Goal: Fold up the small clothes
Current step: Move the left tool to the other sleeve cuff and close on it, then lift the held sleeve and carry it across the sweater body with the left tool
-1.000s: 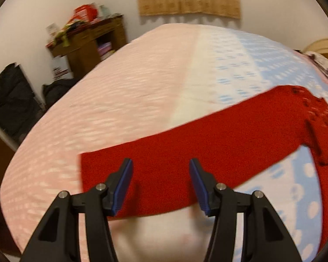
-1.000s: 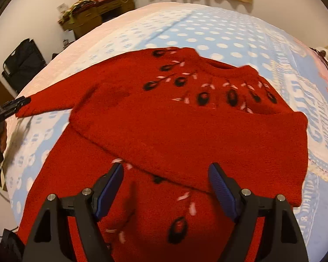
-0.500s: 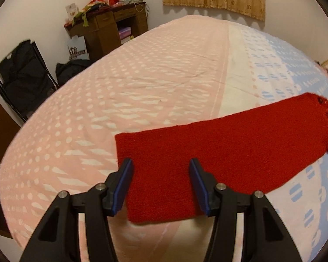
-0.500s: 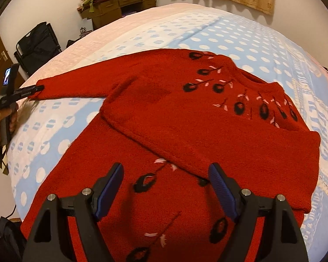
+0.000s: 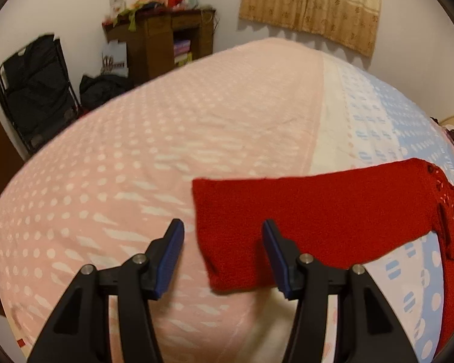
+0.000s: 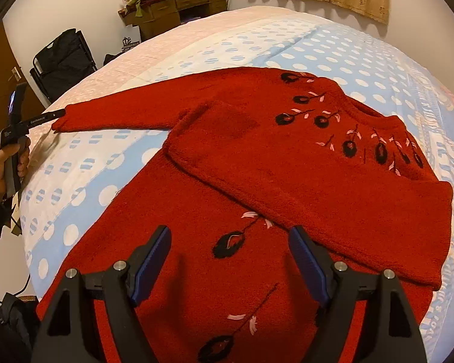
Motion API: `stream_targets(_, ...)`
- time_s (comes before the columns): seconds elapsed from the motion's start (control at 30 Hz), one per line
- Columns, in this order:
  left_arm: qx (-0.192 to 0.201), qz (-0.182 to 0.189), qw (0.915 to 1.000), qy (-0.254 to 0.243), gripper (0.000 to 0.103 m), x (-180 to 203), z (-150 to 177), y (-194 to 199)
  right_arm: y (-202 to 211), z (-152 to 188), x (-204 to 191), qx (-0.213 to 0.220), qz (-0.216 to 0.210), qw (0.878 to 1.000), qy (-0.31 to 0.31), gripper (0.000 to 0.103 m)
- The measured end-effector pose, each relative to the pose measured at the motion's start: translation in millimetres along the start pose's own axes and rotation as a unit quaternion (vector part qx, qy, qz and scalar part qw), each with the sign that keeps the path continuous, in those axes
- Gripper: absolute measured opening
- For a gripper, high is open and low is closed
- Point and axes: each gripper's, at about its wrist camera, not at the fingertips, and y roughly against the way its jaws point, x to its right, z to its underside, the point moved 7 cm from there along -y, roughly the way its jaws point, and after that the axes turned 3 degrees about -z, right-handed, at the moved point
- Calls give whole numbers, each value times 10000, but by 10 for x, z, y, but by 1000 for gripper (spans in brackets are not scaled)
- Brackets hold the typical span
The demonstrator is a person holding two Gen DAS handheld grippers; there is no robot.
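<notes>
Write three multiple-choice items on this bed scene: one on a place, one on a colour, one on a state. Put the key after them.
1. Where does the sweater's stretched-out sleeve end?
A. on the pink part of the bedspread
B. on the desk
C. off the bed, on the floor

2. What colour is the sweater?
A. blue
B. red
C. white

3. How is the right gripper?
A. shut on the sweater
B. open above the sweater
C. shut on the curtain

Key: 1 A, the cuff lies on the pink bedspread; 2 B, red knit with dark flower motifs; 3 B, its fingers stand apart with nothing pinched between them.
</notes>
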Motion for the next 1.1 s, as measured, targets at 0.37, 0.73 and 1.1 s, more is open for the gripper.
stream_targets(0.37,-268,318,9991,-70,11,244,-6,-130,100,15,-12,97,-28,9999,-5,81)
stream_targets(0.73,234,1712,9848,-198,11,1123,-409,719,326,41,177,397,-13,9989,-237,81)
stream_targets(1.1,618,2752,9570,-680,11,2250,-737,1331,763,227,619,837,242,9935,-736,81)
